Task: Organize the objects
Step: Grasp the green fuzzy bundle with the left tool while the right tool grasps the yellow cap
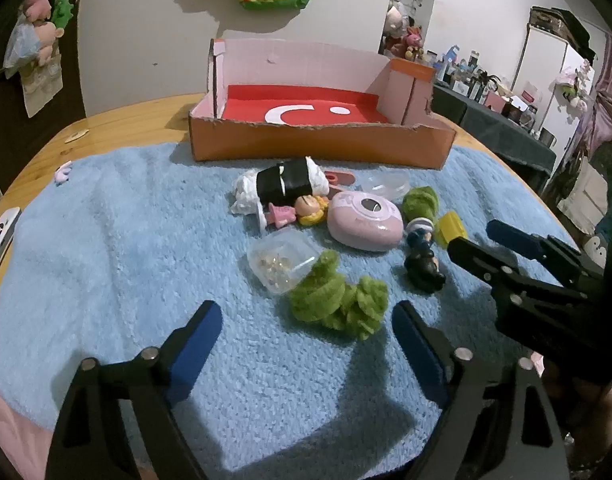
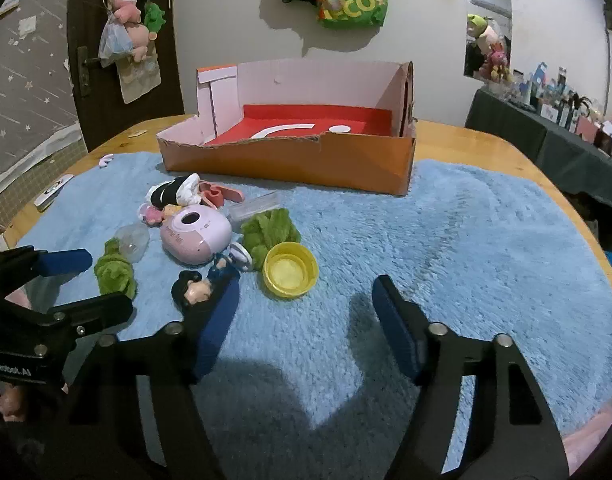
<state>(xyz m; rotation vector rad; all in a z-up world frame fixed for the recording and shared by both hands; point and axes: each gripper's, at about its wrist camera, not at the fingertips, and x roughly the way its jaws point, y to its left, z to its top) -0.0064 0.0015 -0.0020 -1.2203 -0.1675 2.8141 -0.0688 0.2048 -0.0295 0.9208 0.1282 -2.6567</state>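
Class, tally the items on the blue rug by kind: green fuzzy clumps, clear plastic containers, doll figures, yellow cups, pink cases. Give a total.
green fuzzy clumps: 2
clear plastic containers: 2
doll figures: 2
yellow cups: 1
pink cases: 1
Total: 8

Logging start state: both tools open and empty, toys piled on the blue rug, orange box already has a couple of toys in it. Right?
Not quite. The orange box holds no toys: both wrist views show only its bare red liner. The rest stands: left tool and right tool are open and empty, and the toys, such as the pink camera, lie on the blue rug.
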